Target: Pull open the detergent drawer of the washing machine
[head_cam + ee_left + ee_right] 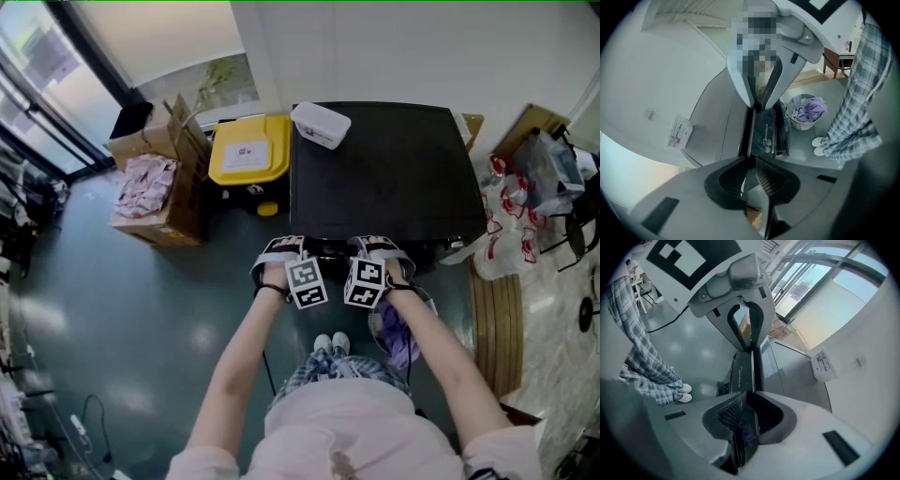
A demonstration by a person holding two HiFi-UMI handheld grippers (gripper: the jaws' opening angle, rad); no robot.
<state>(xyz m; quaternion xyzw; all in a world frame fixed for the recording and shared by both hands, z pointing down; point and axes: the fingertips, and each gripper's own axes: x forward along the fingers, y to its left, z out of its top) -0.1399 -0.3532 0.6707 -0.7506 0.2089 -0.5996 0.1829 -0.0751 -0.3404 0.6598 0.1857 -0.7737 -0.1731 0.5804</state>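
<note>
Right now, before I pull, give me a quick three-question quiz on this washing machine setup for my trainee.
1. True or false: the white box sits on top of the washing machine.
2. Which stands left of the machine in the head view? A) yellow bin B) fridge C) ladder
3. Fill in: the left hand-held gripper and the right hand-held gripper are each closed on the machine's ____.
Key: 1 true; 2 A; 3 front panel.
</note>
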